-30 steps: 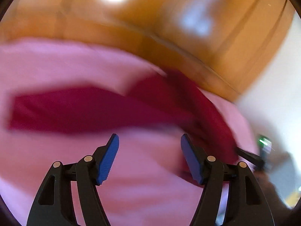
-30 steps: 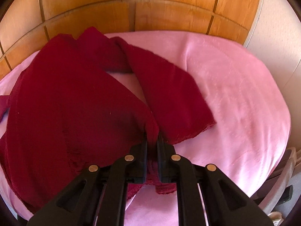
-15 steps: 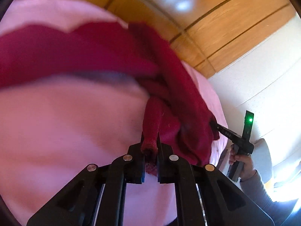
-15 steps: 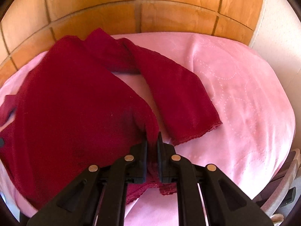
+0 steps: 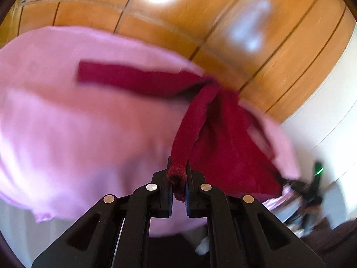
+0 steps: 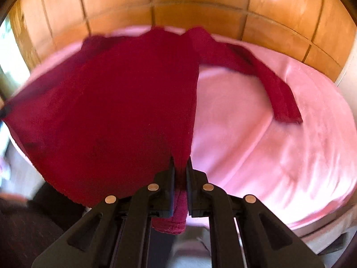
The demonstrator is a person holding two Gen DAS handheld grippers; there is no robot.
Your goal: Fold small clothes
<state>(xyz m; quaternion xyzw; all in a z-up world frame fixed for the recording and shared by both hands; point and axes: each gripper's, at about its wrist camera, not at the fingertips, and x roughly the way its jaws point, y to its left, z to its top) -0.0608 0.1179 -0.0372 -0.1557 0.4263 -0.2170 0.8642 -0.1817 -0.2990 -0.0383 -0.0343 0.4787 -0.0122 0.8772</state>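
In the left wrist view, the fingers of the left gripper (image 5: 178, 174) are being kept clamped on the cuff end of a sleeve of the dark red garment (image 5: 225, 147), the knit bunched between them. The rest of the garment is being stretched away toward the right, where the right gripper (image 5: 299, 185) is dimly being seen at its far corner, blurred. The other sleeve (image 5: 133, 80) is lying flat across the pink bed cover (image 5: 67, 134). No fold is being shown yet; the garment is only being spread, so the folding itself is judged to be all ahead.

In the right wrist view, the fingers of the right gripper (image 6: 180, 172) are being kept clenched on the hem edge of the garment (image 6: 111, 111), a tuft of it hanging out below them. The body panel is being held up taut, partly off the cover, and the free sleeve (image 6: 267, 80) is trailing to the right over the bed cover (image 6: 279, 156). A wooden panelled wall (image 6: 200, 2) is standing behind the bed. Nothing is being seen in the way on the cover; only the trailing sleeve is judged likely to need tucking in
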